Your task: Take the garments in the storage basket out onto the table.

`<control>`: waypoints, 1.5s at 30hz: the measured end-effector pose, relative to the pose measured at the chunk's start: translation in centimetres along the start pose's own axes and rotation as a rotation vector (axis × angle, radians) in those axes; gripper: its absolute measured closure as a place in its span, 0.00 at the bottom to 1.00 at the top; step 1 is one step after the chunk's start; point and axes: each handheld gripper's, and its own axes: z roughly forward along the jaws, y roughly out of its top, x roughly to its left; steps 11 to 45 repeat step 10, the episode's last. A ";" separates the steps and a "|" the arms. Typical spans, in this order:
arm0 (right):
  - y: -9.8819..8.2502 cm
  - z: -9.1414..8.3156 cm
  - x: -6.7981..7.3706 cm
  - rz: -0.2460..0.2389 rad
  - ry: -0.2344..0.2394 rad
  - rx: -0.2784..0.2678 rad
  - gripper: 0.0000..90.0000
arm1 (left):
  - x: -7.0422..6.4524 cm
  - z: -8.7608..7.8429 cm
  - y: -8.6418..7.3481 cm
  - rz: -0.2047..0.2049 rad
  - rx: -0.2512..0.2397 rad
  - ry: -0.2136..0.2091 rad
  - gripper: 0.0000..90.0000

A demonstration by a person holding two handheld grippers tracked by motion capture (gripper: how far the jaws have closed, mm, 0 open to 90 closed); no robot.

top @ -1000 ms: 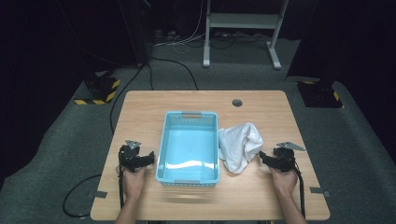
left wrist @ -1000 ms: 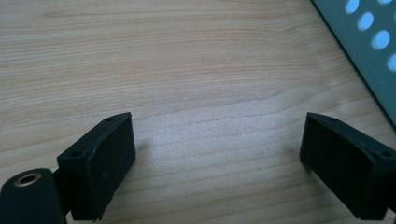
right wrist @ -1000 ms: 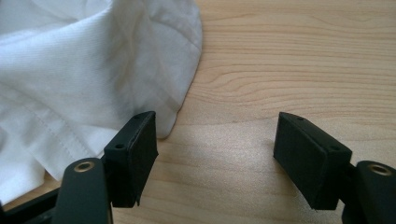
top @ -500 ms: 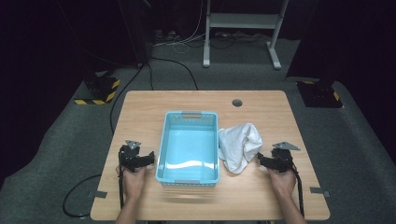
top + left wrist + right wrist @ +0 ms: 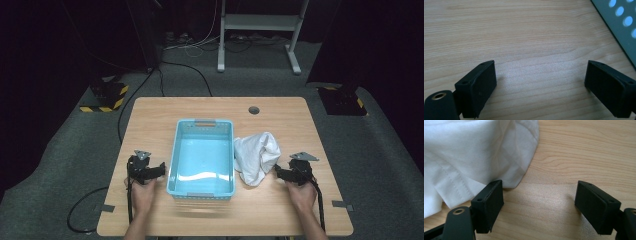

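A light blue plastic basket (image 5: 172,165) stands empty at the middle of the wooden table (image 5: 150,115). A crumpled white cloth (image 5: 257,155) lies just right of it. My left gripper (image 5: 162,170) rests on the table at the basket's left wall, open, with bare wood between its jaws (image 5: 540,85); the basket's perforated wall (image 5: 621,27) shows at the upper right. My right gripper (image 5: 276,172) sits low beside the cloth's right edge. It is open (image 5: 540,202) and its jaws have just been opening, with only wood between them. The cloth's hem (image 5: 469,152) lies against one jaw's outer side.
A round cable hole (image 5: 254,110) sits in the table near the far right. Tape strips (image 5: 107,208) mark the front corners. A white metal stand (image 5: 260,22) is on the floor beyond the table. Cables trail from both grippers off the front edge.
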 end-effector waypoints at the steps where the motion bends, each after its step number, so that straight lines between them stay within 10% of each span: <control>1: 0.0 0.0 0.0 0.000 0.000 0.000 0.25 | 0.0 0.0 0.0 0.000 0.000 0.000 0.12; 45: 0.0 0.0 0.0 0.000 0.011 0.002 0.23 | 0.0 0.0 0.0 0.000 0.000 -0.001 0.12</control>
